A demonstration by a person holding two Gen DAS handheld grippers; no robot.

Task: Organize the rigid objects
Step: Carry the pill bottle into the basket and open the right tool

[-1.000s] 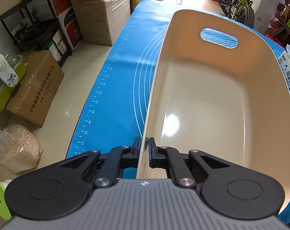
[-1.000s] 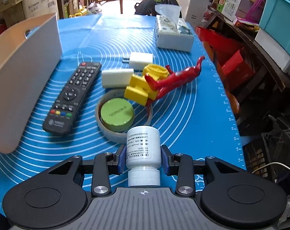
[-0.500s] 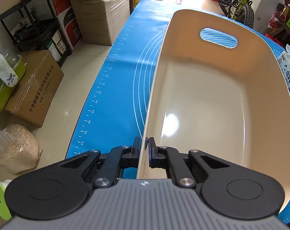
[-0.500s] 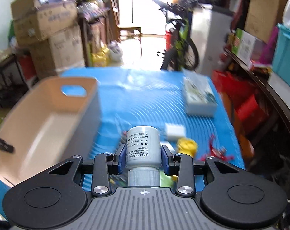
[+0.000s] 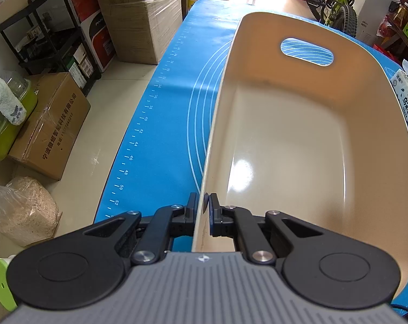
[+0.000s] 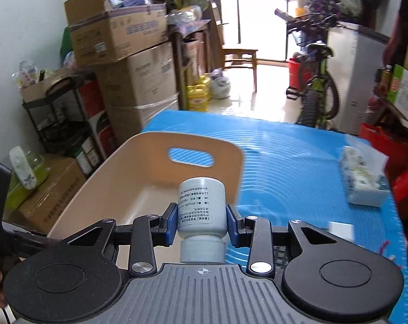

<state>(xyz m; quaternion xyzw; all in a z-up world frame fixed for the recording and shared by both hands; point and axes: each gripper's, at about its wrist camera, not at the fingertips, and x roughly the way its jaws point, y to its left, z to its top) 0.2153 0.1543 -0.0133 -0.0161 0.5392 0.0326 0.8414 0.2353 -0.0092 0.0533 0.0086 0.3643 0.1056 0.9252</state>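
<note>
Blue tabletop [image 6: 298,162] carries the bin [image 5: 298,140], whose near rim is pinched by the left tongs [image 5: 203,210], while the bottle [image 6: 202,205], cap toward camera, is clamped in the right tongs [image 6: 201,224], with the bin ahead and below-left.
</note>
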